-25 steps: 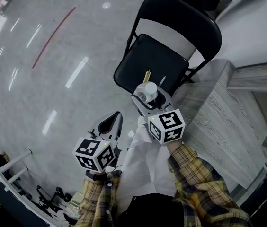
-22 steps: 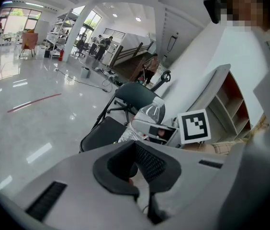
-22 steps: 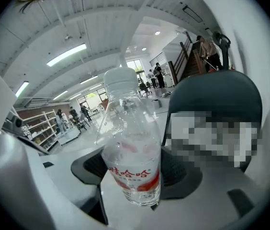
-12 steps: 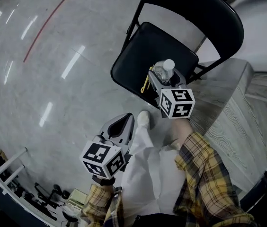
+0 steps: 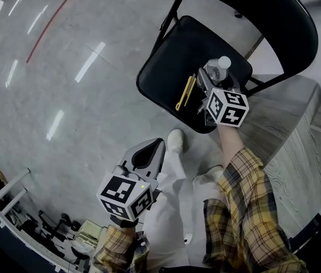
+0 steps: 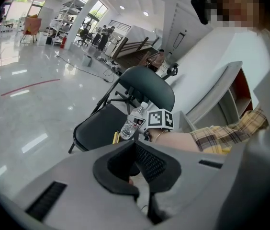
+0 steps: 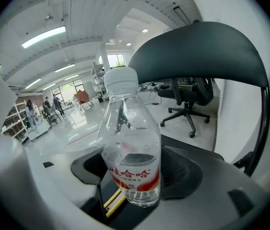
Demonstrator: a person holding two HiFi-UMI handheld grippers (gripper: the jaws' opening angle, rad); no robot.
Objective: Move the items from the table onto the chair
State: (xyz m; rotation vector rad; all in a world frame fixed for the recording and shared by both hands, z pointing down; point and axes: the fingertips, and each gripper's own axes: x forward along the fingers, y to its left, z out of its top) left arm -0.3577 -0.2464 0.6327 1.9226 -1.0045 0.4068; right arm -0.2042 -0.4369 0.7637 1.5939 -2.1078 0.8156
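My right gripper point(image 5: 214, 86) is shut on a clear water bottle point(image 5: 218, 70) with a white cap and a red label. It holds the bottle upright, low over the right part of the black folding chair's seat point(image 5: 169, 61). In the right gripper view the bottle point(image 7: 129, 150) stands between the black pads, with the chair's backrest point(image 7: 199, 51) behind it. A yellow stick-like item point(image 5: 184, 92) lies on the seat just left of the bottle. My left gripper point(image 5: 147, 150) hangs shut and empty over the floor, below the chair; its jaws point(image 6: 137, 166) meet with nothing between them.
The grey wood-grain table point(image 5: 288, 147) runs along the right, close to the chair's right side. Glossy floor point(image 5: 64, 84) with a red line spreads to the left. My white-trousered legs and a shoe point(image 5: 175, 140) are just below the seat's front edge.
The right gripper has carried the bottle forward and down, from in front of the chair to low over its seat. The left gripper has sunk a little and stays shut.
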